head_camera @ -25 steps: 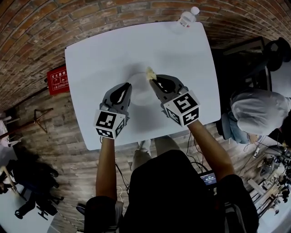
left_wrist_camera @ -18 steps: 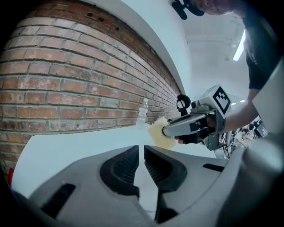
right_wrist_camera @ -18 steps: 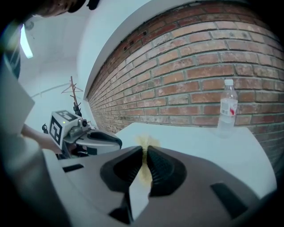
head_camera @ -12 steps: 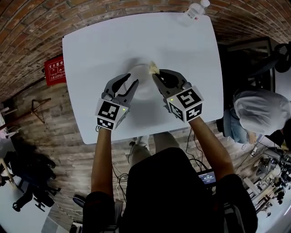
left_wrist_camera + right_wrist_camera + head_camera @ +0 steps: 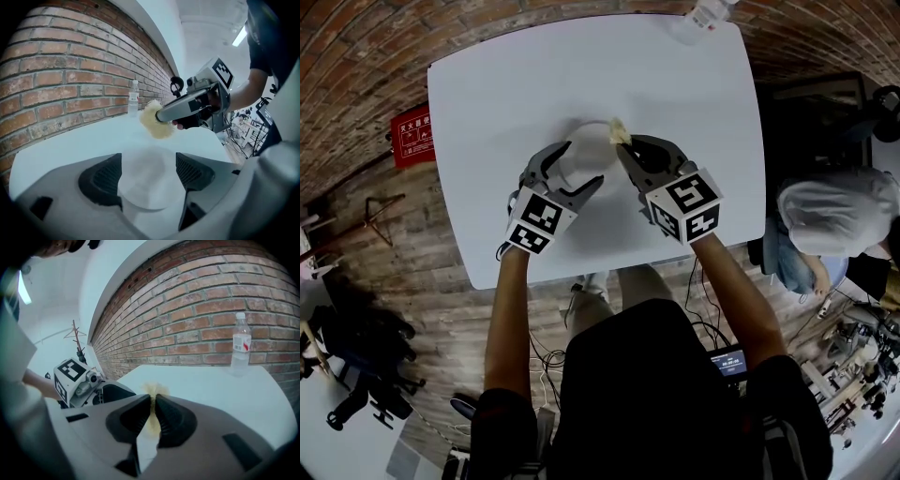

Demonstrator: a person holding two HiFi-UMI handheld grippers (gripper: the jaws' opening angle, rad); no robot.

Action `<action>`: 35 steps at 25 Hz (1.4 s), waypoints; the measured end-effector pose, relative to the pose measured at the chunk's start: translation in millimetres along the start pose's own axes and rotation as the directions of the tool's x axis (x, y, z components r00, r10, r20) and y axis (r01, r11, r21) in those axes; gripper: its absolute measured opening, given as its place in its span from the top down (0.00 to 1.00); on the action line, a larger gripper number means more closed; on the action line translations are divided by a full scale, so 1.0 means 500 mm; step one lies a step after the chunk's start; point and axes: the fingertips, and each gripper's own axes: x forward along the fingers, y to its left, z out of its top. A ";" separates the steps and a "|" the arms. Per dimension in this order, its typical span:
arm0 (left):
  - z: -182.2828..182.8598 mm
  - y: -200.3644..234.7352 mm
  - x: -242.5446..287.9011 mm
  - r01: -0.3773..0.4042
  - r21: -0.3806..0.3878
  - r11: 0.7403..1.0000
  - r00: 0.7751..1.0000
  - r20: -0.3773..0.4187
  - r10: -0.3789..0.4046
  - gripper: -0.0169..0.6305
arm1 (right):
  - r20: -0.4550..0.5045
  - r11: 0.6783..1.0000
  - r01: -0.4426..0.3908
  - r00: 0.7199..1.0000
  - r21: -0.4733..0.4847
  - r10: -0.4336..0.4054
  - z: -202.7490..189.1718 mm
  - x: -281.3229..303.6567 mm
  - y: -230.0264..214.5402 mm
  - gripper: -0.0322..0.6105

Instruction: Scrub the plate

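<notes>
Nearby, 1 bottle [image 5: 241,345] at table [image 5: 487,94] corner, sponge [image 5: 620,132] at plate [image 5: 586,155] rim

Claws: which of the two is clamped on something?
The right claw, shut on the yellow sponge. The left claw has just been opening; its jaws stand wide on either side of the plate, not gripping it.

White table [image 5: 675,122] stands against a brick wall [image 5: 197,310], one clear plastic bottle [image 5: 240,344], white-capped and upright, at its far corner near the wall, and a red sign [image 5: 412,136] beyond its left edge.
</notes>
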 end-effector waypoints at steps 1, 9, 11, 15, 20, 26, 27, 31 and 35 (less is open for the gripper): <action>-0.001 -0.003 0.001 0.006 -0.003 1.000 1.000 0.000 -0.006 0.43 | -0.001 1.000 0.000 1.000 0.002 0.000 -0.002 0.000 0.000 0.88; -0.024 -0.005 0.006 0.035 -0.006 0.999 0.999 -0.033 -0.035 0.34 | -0.015 1.000 -0.004 1.000 0.024 0.004 -0.016 0.015 0.004 0.88; -0.040 -0.010 0.009 0.032 -0.001 0.999 0.997 -0.065 -0.032 0.34 | -0.016 1.000 -0.003 1.000 0.027 0.004 -0.018 0.014 0.004 0.88; -0.061 -0.017 0.023 0.044 0.022 0.999 0.995 -0.091 -0.042 0.34 | -0.024 1.000 -0.005 1.000 0.022 0.005 -0.024 0.016 0.005 0.88; -0.078 -0.020 0.039 0.056 0.007 0.998 0.993 -0.102 -0.055 0.34 | -0.044 1.000 0.000 0.999 -0.019 0.000 -0.036 0.012 0.010 0.88; -0.089 -0.022 0.053 0.060 0.009 0.998 0.989 -0.133 -0.058 0.34 | -0.058 1.000 -0.007 0.998 -0.026 0.006 -0.050 0.010 0.013 0.88; -0.092 -0.024 0.056 0.062 0.015 0.998 0.988 -0.143 -0.059 0.34 | -0.059 1.000 -0.009 0.998 -0.023 0.008 -0.052 0.009 0.013 0.88; -0.097 -0.026 0.062 0.068 0.023 0.997 0.986 -0.156 -0.063 0.34 | -0.064 1.000 -0.013 0.998 -0.021 0.011 -0.058 0.010 0.013 0.88; -0.099 -0.024 0.063 0.064 0.023 0.998 0.985 -0.159 -0.060 0.34 | -0.070 1.000 -0.012 0.998 -0.022 0.011 -0.066 0.011 0.014 0.88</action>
